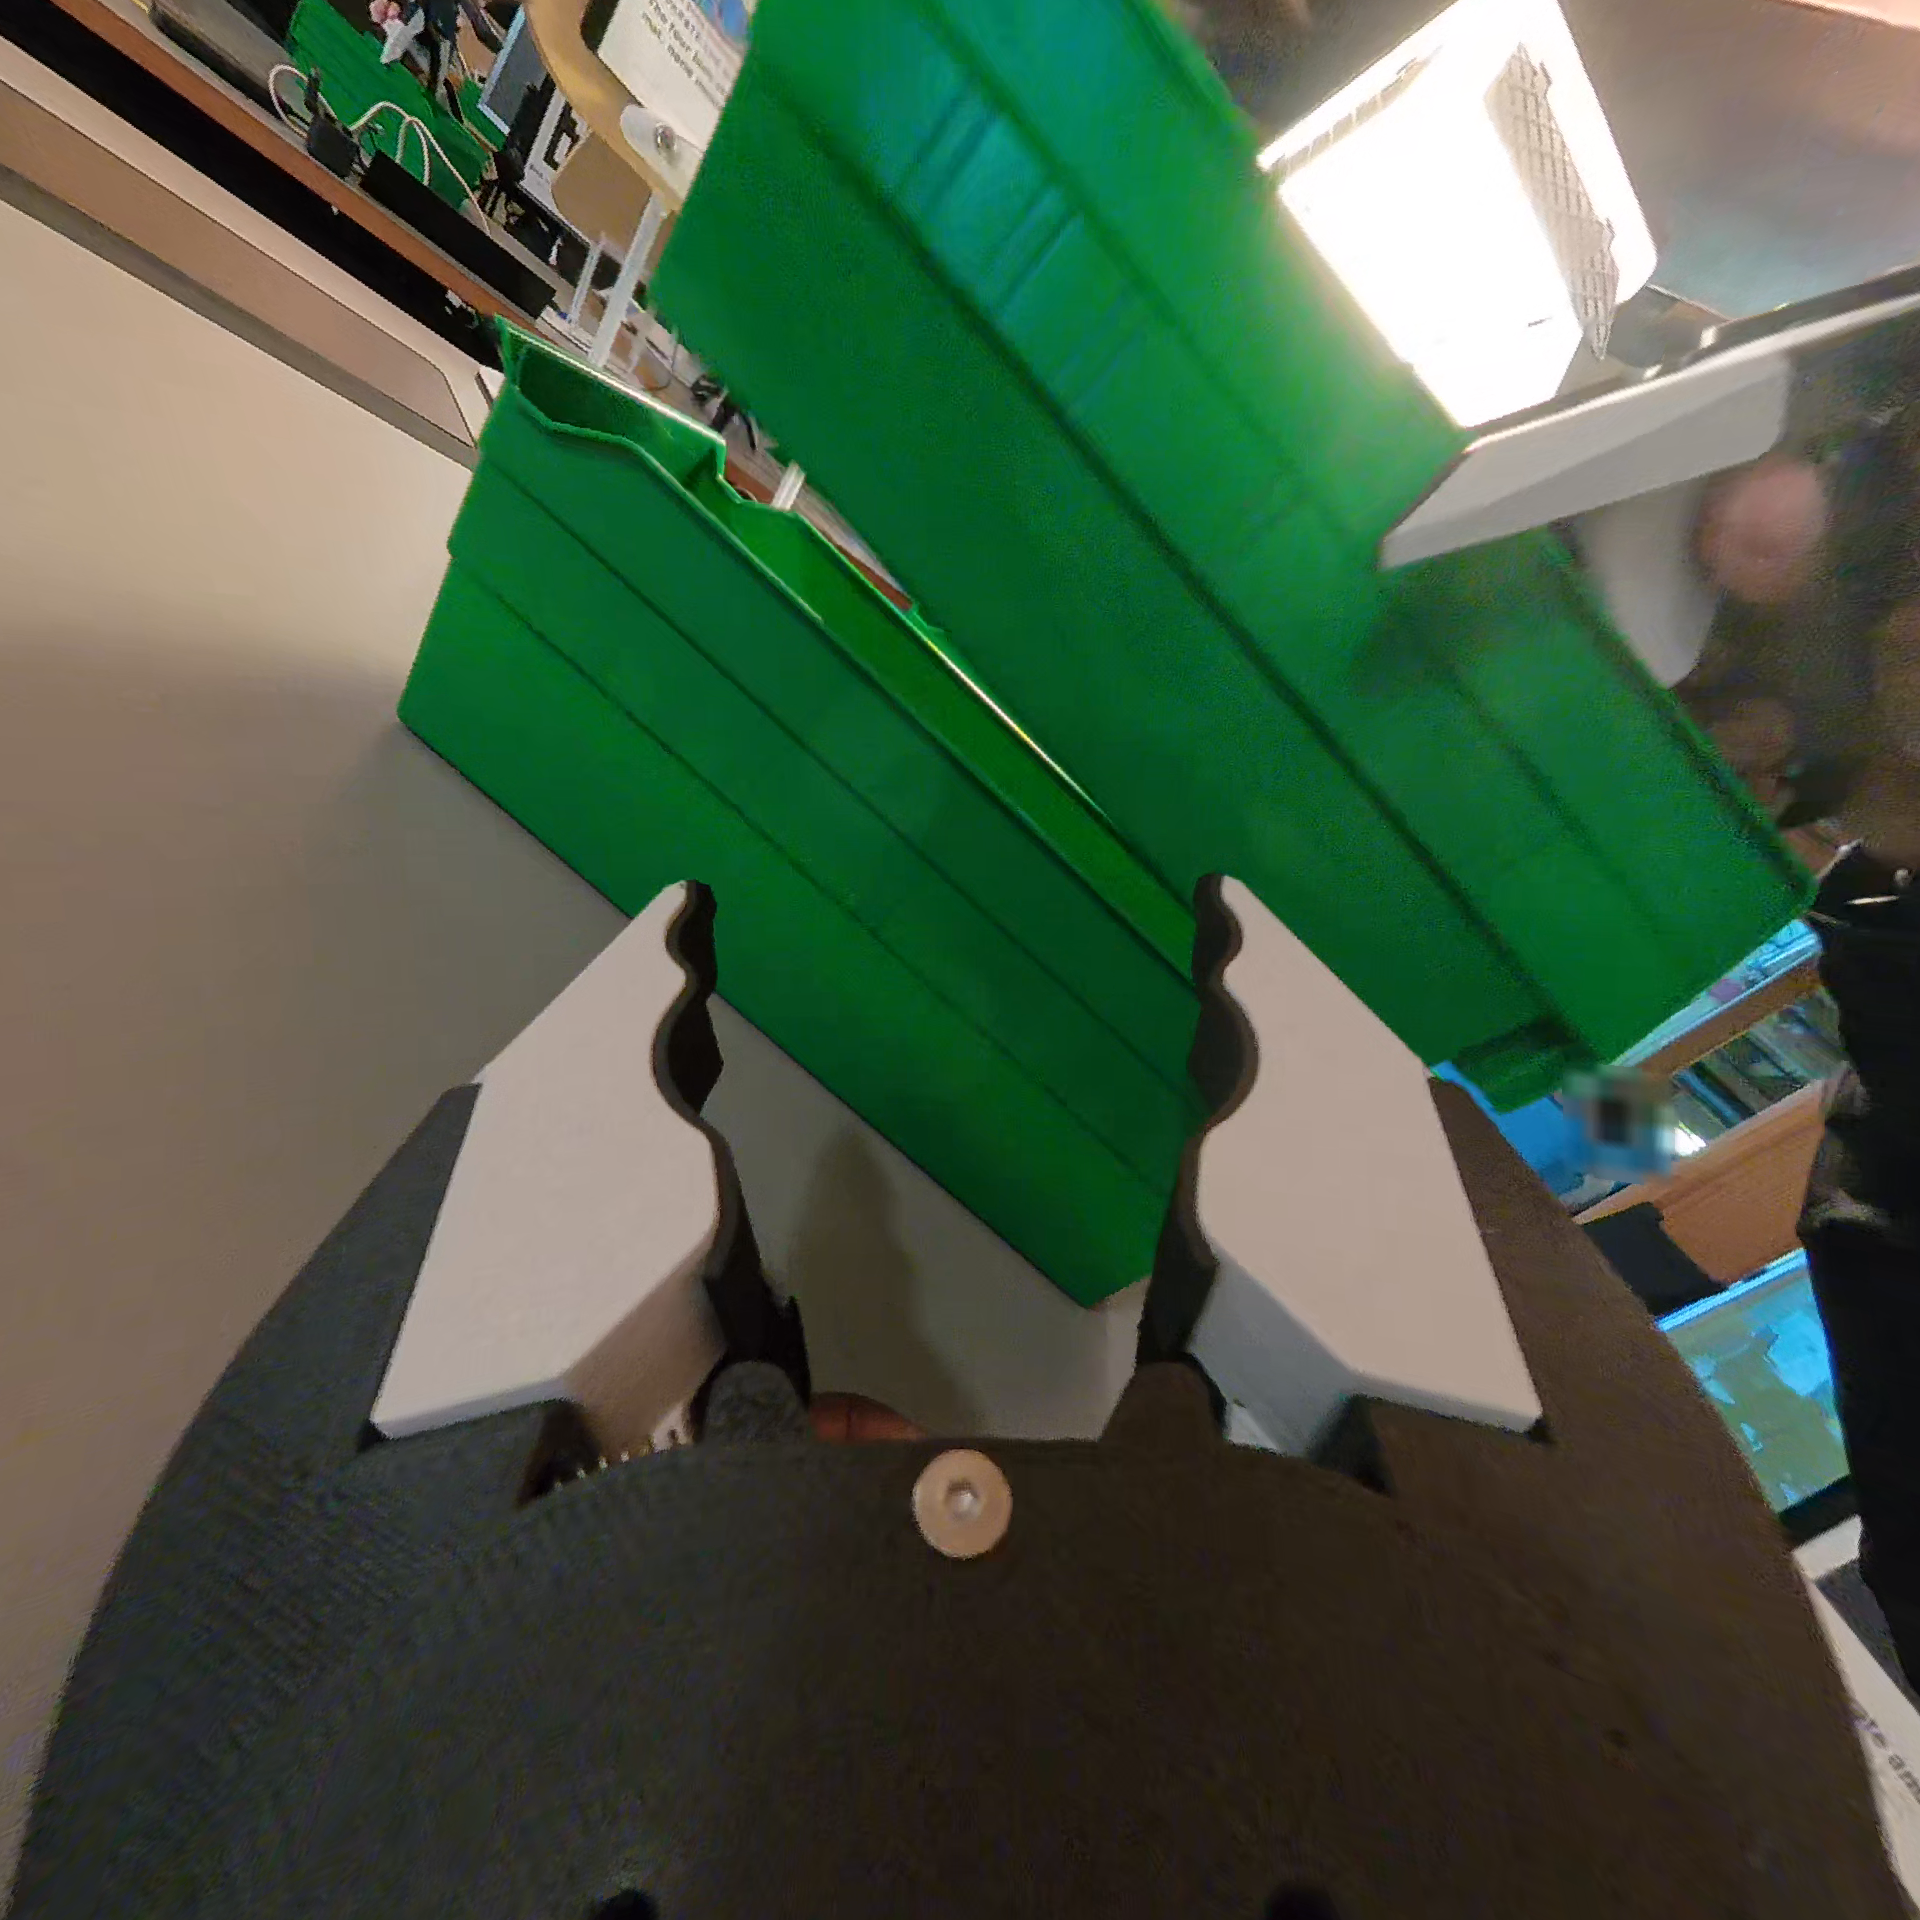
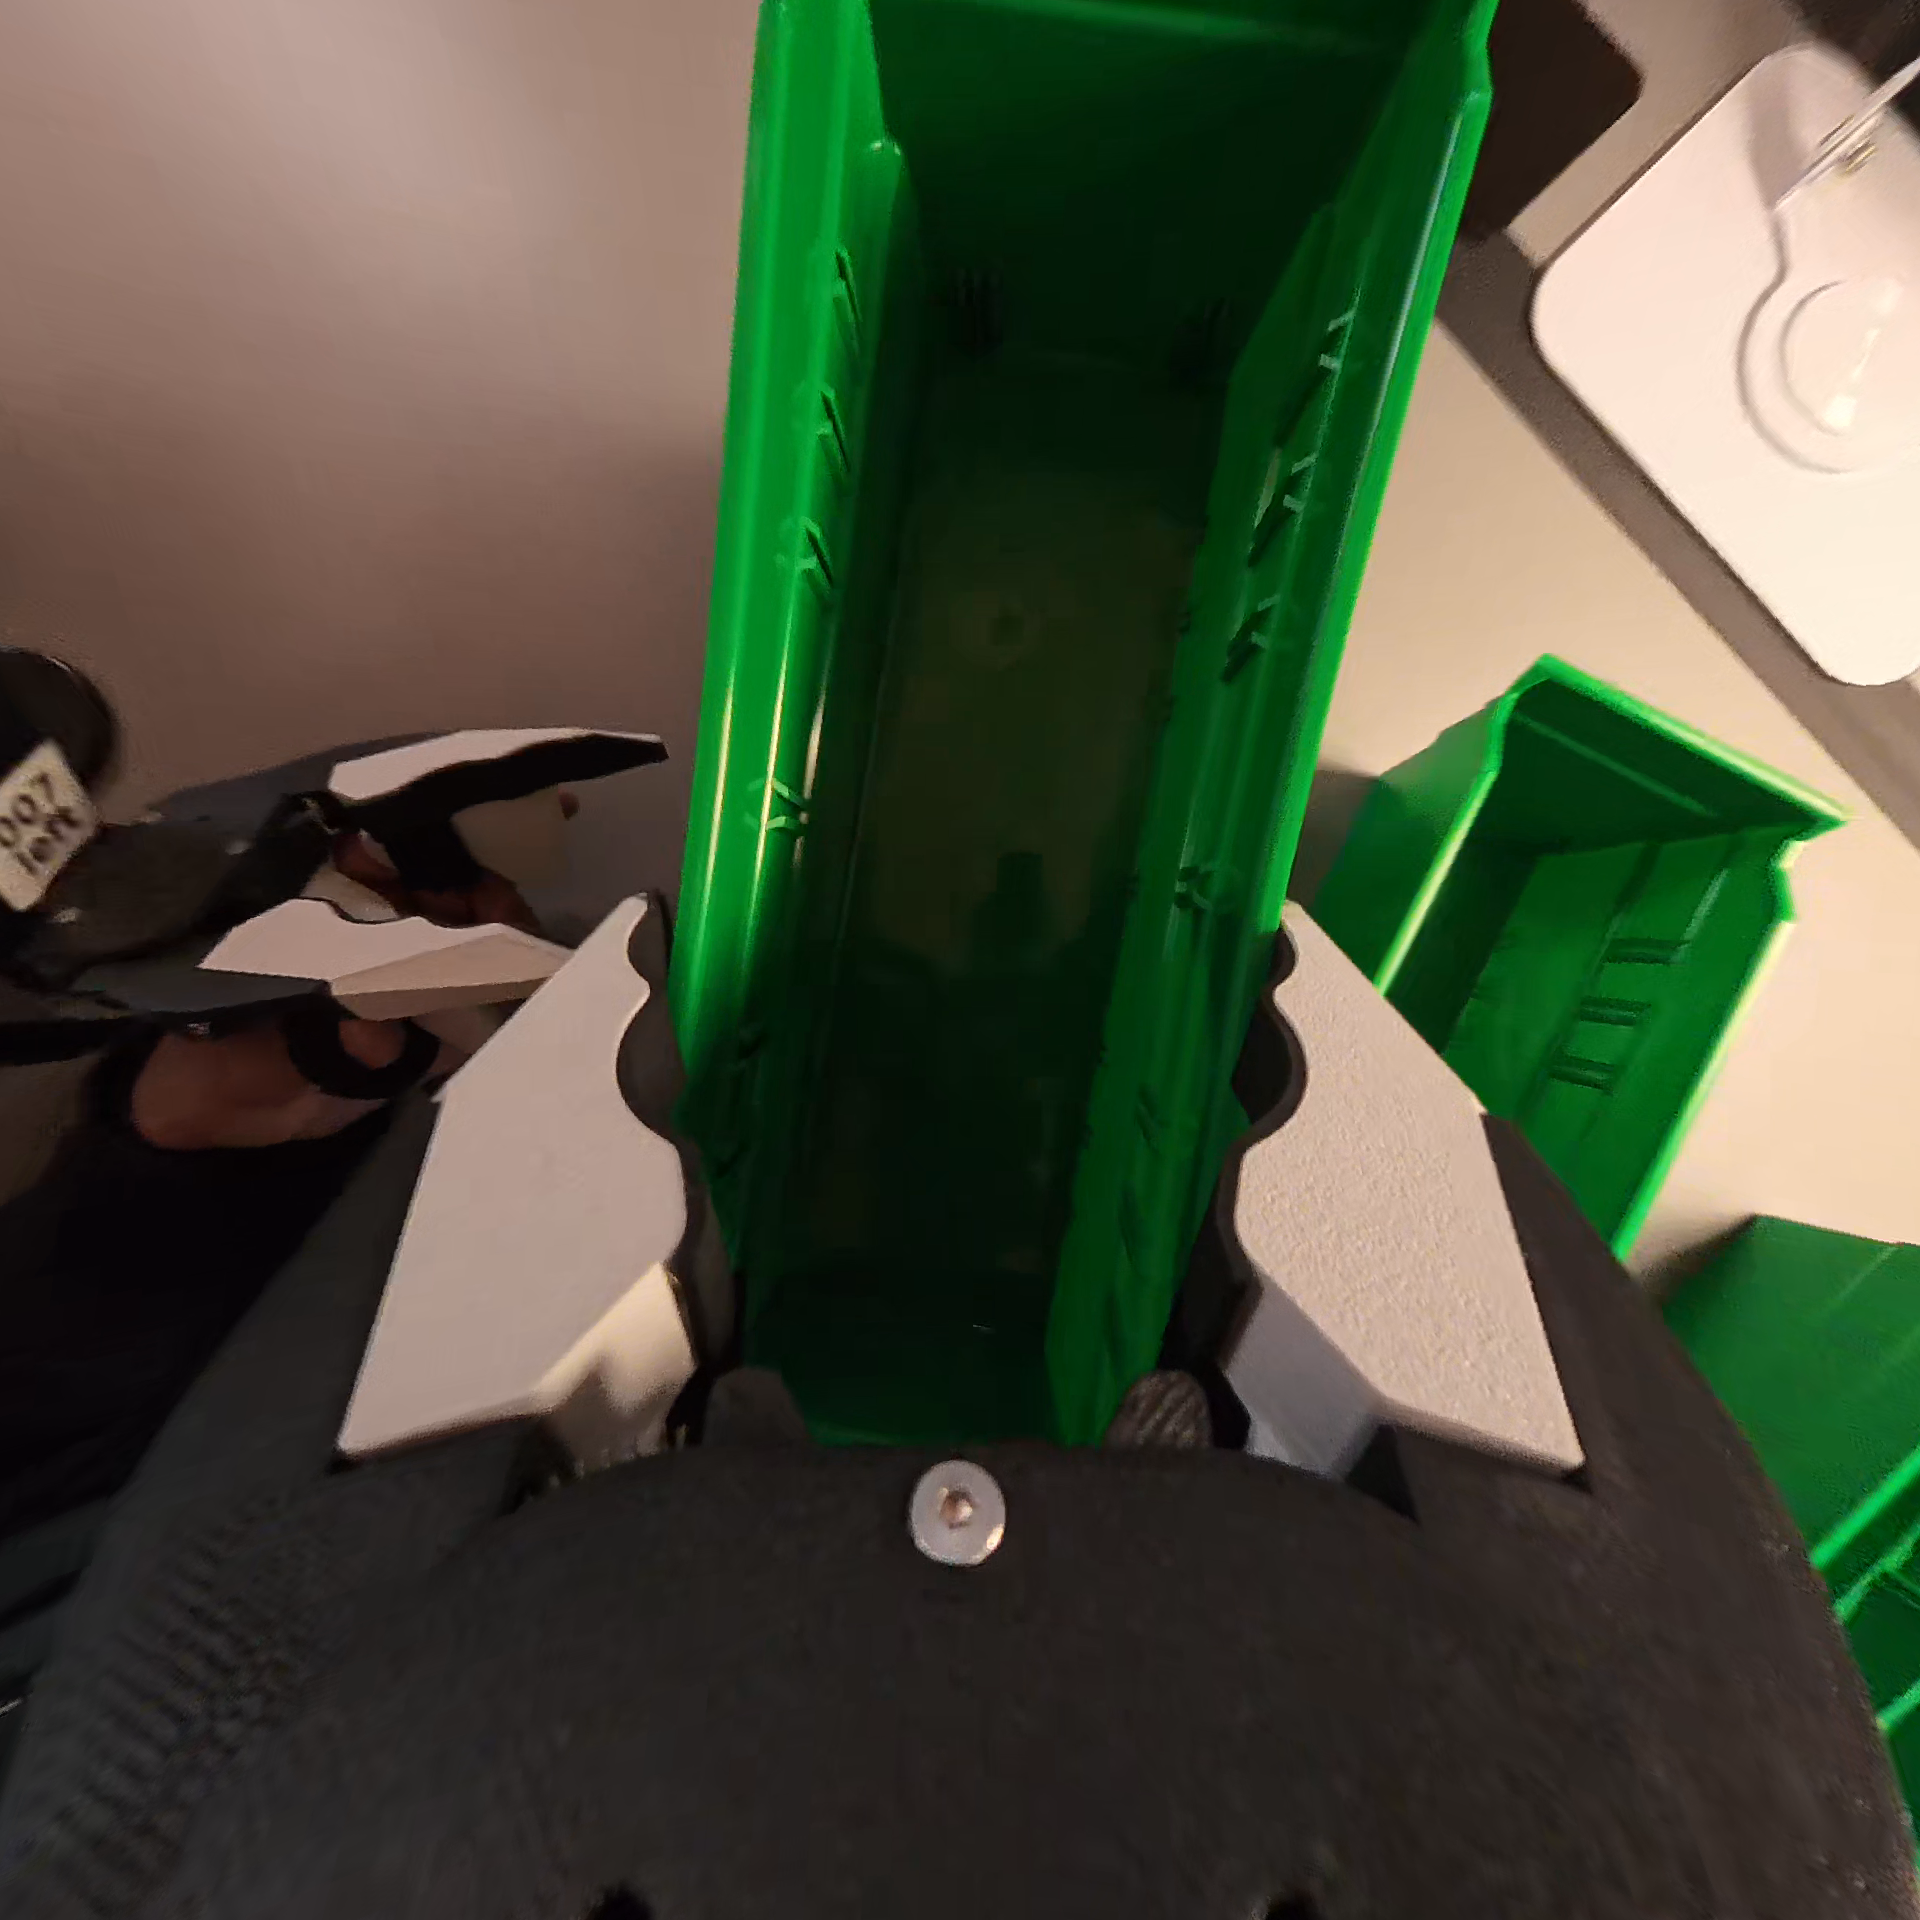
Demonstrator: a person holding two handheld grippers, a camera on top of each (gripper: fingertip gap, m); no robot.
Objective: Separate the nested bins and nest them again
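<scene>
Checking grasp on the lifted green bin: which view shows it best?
Right wrist view: the right gripper straddles the lifted green bin, pads against both side walls, open interior visible. Left wrist view shows only its outer wall, raised above the tabletop.

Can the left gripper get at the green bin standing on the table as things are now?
Probably yes: the left gripper is open, holds nothing, and faces the standing bin with only bare table between.

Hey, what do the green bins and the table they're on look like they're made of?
The green bin in the right gripper looks like moulded plastic, semi-glossy: bright highlights run along its rims, light glows through its thin walls, and ribs are moulded inside. The bin on the table matches. The table shows a smooth, matte beige surface, possibly laminate; hard to tell.
</scene>
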